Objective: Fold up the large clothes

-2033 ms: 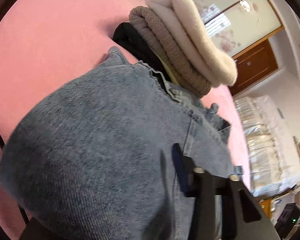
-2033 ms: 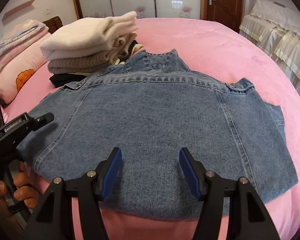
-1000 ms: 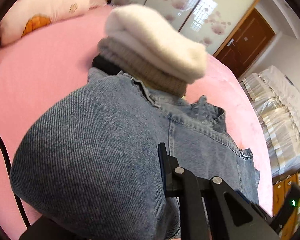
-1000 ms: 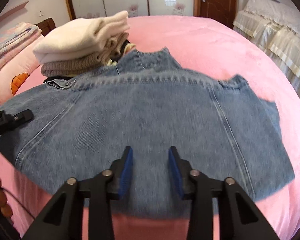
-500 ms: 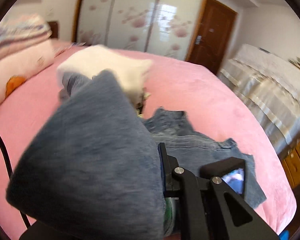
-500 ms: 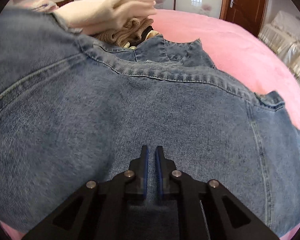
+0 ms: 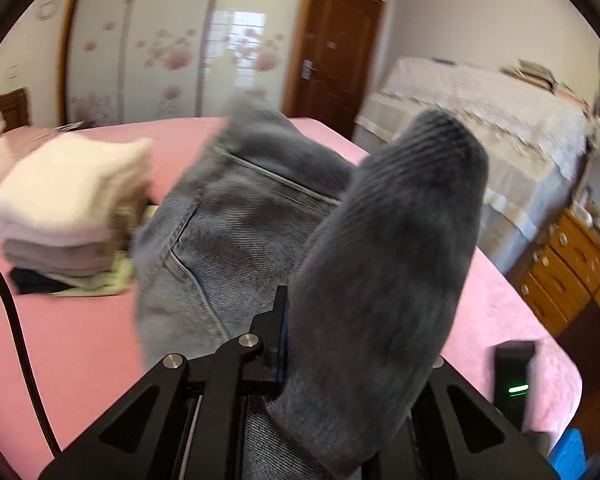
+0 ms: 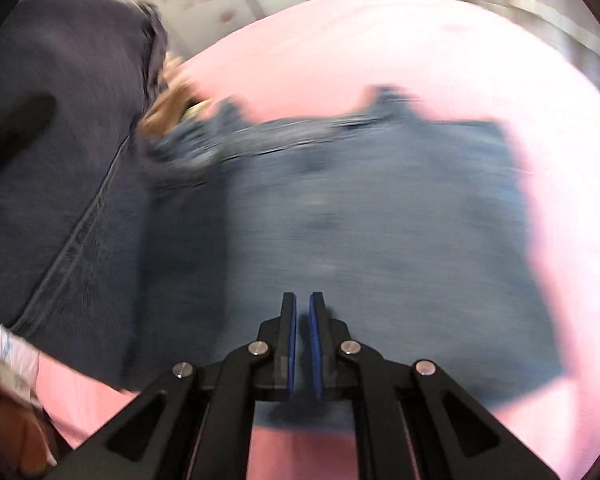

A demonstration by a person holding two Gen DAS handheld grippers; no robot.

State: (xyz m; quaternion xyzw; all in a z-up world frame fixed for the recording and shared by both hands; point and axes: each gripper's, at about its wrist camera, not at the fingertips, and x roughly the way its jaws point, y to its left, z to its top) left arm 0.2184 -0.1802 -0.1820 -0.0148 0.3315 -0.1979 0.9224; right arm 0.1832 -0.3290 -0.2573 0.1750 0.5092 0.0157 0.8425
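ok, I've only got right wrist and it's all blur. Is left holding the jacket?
Observer: Yes. The left gripper is clamped on a raised fold of the jacket, and denim drapes over one finger.
Operator: Where's the pile?
Observer: The pile sits on the bed, left of the jacket, with a white piece on top. Blur hides whether it touches the jacket.
Operator: Anything else near left?
Observer: A black cable runs down the left edge of the view, over the bed.
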